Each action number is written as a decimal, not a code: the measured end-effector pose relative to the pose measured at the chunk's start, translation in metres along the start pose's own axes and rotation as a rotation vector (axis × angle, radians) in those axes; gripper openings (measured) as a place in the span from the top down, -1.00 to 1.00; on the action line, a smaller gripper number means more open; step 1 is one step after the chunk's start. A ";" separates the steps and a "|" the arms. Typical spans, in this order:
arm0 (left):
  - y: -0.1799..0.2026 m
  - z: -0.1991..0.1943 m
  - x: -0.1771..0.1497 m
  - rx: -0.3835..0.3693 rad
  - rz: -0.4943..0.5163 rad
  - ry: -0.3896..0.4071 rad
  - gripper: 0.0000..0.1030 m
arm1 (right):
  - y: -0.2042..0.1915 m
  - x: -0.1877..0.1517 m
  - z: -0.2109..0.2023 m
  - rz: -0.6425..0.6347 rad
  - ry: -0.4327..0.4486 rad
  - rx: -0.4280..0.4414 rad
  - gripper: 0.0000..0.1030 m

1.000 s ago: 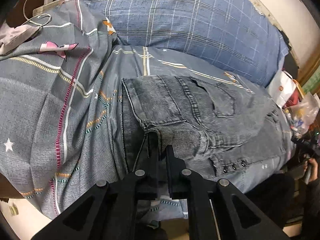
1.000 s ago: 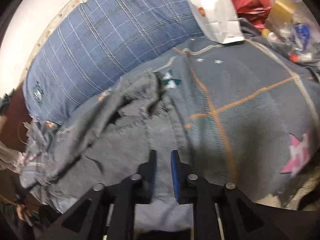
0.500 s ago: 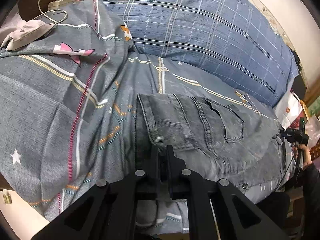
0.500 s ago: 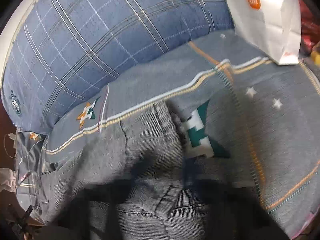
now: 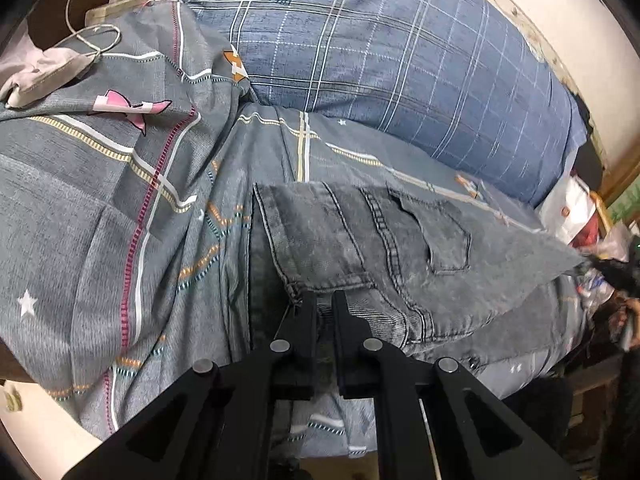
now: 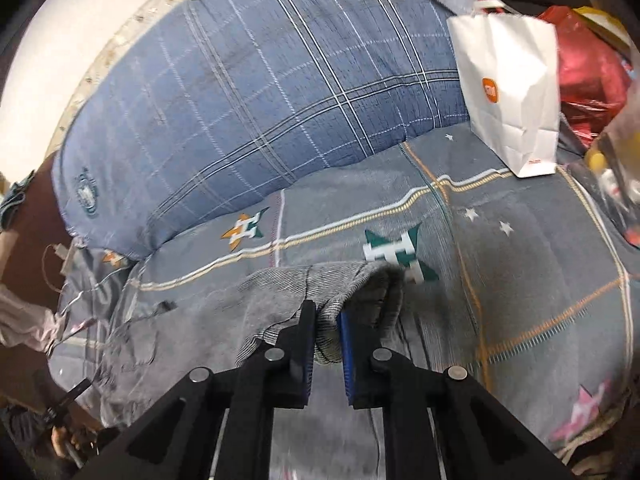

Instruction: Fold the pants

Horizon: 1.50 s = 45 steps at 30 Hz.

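Note:
Grey denim pants (image 5: 384,248) lie across the patterned grey bedsheet (image 5: 100,208), waistband to the left and a back pocket facing up. My left gripper (image 5: 323,300) is shut on the pants at the seam below the waistband. In the right wrist view my right gripper (image 6: 327,314) is shut on a bunched fold of the pants (image 6: 340,292), held up off the sheet (image 6: 540,264). The rest of the pants (image 6: 168,328) trails down to the left. Far right in the left wrist view, the lifted cloth stretches to a hand with the other gripper (image 5: 622,276).
A big blue plaid pillow (image 5: 400,60) fills the back of the bed. A white paper bag (image 6: 508,92) and red and clear plastic bags (image 6: 592,76) stand at the right. A charger cable (image 5: 92,36) and pale cloth (image 5: 36,76) lie at the far left.
My right gripper closed on the pants' end and lifted it off the sheet. The pants now stretch taut between both grippers. My left gripper kept its grip and barely moved.

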State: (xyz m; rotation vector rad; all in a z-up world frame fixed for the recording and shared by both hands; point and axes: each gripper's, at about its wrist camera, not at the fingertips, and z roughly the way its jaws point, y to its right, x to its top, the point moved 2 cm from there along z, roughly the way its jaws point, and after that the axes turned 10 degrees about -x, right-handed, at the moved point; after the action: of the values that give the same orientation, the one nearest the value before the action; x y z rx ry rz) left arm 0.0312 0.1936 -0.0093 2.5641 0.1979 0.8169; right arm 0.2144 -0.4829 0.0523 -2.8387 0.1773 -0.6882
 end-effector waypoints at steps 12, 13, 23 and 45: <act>-0.008 0.005 -0.031 -0.035 -0.189 -0.015 -0.15 | 0.076 -0.121 0.033 0.097 -0.180 -0.146 0.46; -0.008 0.002 -0.034 -0.025 -0.226 0.001 -0.19 | 0.077 -0.124 0.027 0.132 -0.151 -0.117 0.38; 0.020 0.021 -0.059 -0.017 -0.388 0.044 -0.48 | 0.077 -0.161 0.014 0.503 -0.121 0.234 -0.39; -0.006 0.000 -0.008 -0.033 -0.363 0.125 0.85 | 0.057 -0.111 -0.002 0.330 0.003 -0.035 0.73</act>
State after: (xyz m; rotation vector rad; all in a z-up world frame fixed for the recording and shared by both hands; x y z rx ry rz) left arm 0.0246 0.1968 -0.0156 2.3463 0.6600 0.8283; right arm 0.1118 -0.5202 -0.0084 -2.7432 0.6458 -0.6210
